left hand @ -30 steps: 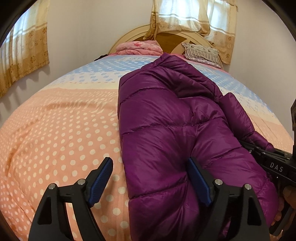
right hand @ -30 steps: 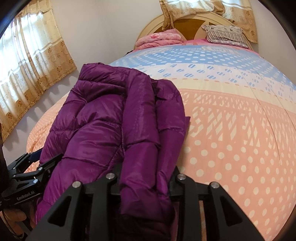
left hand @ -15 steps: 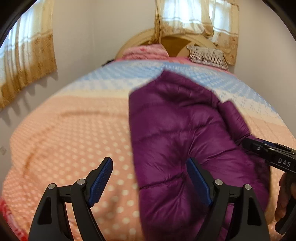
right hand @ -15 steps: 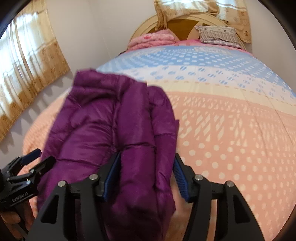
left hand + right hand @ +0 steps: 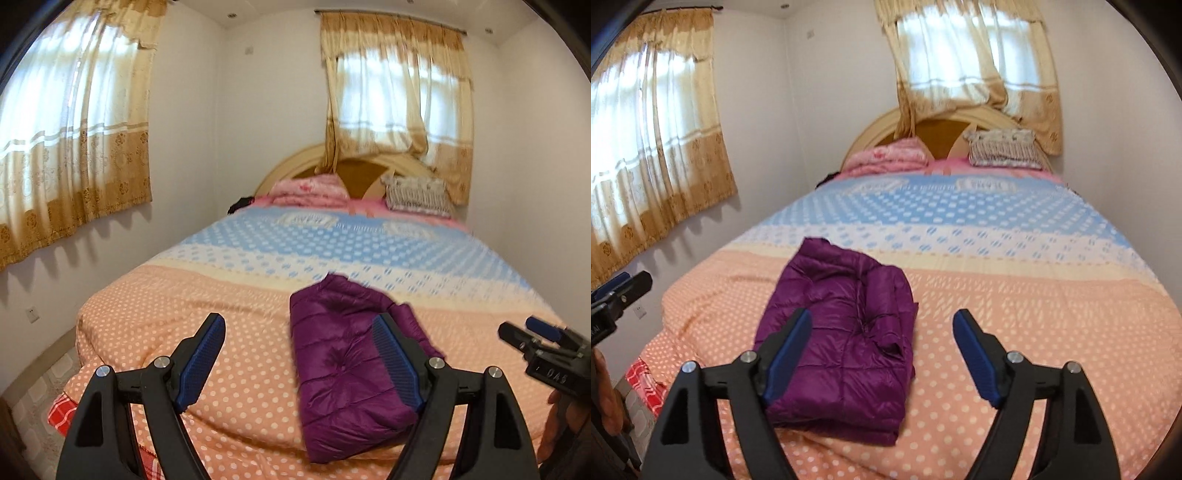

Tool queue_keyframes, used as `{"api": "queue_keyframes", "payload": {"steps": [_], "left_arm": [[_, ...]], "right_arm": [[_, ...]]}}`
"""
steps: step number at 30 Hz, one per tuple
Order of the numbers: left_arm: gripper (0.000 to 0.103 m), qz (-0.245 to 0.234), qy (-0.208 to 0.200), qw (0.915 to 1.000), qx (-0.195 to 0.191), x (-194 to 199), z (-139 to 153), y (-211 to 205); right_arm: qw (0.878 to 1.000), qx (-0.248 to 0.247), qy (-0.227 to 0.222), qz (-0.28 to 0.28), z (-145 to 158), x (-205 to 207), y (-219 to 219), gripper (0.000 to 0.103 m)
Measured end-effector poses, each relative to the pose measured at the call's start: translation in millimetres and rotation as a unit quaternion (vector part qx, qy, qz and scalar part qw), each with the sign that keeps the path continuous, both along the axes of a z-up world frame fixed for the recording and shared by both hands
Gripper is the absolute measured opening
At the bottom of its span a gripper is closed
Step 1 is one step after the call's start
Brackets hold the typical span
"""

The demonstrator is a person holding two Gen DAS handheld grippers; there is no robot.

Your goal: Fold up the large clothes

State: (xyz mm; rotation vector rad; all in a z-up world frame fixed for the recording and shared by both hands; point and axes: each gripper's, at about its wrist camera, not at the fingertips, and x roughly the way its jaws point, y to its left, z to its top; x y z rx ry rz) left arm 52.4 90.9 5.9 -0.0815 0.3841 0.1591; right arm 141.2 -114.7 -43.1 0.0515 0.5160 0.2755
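While both grippers are hovering above the bed's foot, the left gripper (image 5: 299, 354) is gaping wide with nothing in it. Right gripper (image 5: 882, 347) is still spreading, empty too, and the folded purple jacket (image 5: 846, 332) is lying loose at 11 o'clock, with bare quilt (image 5: 1034, 295) stretching toward 2.

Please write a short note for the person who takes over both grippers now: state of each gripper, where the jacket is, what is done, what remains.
Left gripper: open, holds nothing.
Right gripper: jaws opening, nothing between them; it is above the bed, clear of the jacket.
Purple jacket: lies folded in a compact bundle on the dotted orange end of the bed cover, near the foot edge.
Done: the folding looks complete.
Left: perhaps tidy the loose edge at the bundle's side; otherwise nothing visible.
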Motion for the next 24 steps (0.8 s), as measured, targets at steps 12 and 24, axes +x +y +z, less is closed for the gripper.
{"api": "queue_keyframes", "payload": {"steps": [12,24], "left_arm": [[0.082,0.012,-0.02,0.9997,0.006,-5.7,4.0,-1.8],[0.082,0.008,-0.012,0.9999,0.007,-7.2,-0.6,-2.5]], "right_arm": [[1.0,0.003,-0.021,-0.001,8.9,-5.4,-2.3,0.082],[1.0,0.014,-0.014,0.003,6.6,-15.0,-7.2,0.082]]}}
